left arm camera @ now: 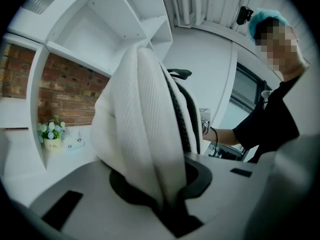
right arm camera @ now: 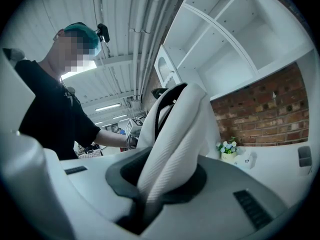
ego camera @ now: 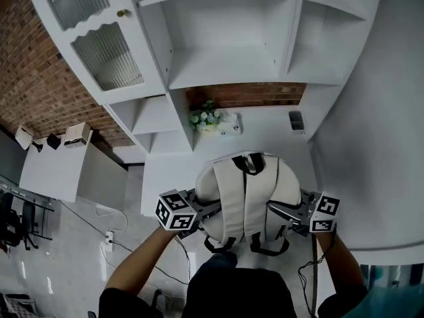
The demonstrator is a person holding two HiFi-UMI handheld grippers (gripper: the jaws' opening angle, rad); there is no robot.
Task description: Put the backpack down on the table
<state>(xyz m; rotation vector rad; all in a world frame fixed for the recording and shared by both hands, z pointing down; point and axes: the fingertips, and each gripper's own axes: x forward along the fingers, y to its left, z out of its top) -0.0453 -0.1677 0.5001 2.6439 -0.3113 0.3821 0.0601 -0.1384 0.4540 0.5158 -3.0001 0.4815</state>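
A white backpack (ego camera: 245,197) with white shoulder straps and black trim hangs between my two grippers, just above the near edge of the white table (ego camera: 265,138). My left gripper (ego camera: 204,212) is shut on a fold of the backpack's left side. In the left gripper view the ribbed white fabric (left arm camera: 145,134) runs down into the closed jaws (left arm camera: 167,204). On the backpack's right side my right gripper (ego camera: 283,212) is shut too, and in the right gripper view the fabric (right arm camera: 175,134) is pinched between its jaws (right arm camera: 142,204). The backpack's base is hidden from view.
A small pot of flowers (ego camera: 204,118), a white device (ego camera: 228,126) and a dark object (ego camera: 296,120) stand at the table's back. White shelves (ego camera: 225,38) rise above it, with a glass-door cabinet (ego camera: 99,45) at left. A lower white table (ego camera: 53,171) and floor cables (ego camera: 109,237) lie left.
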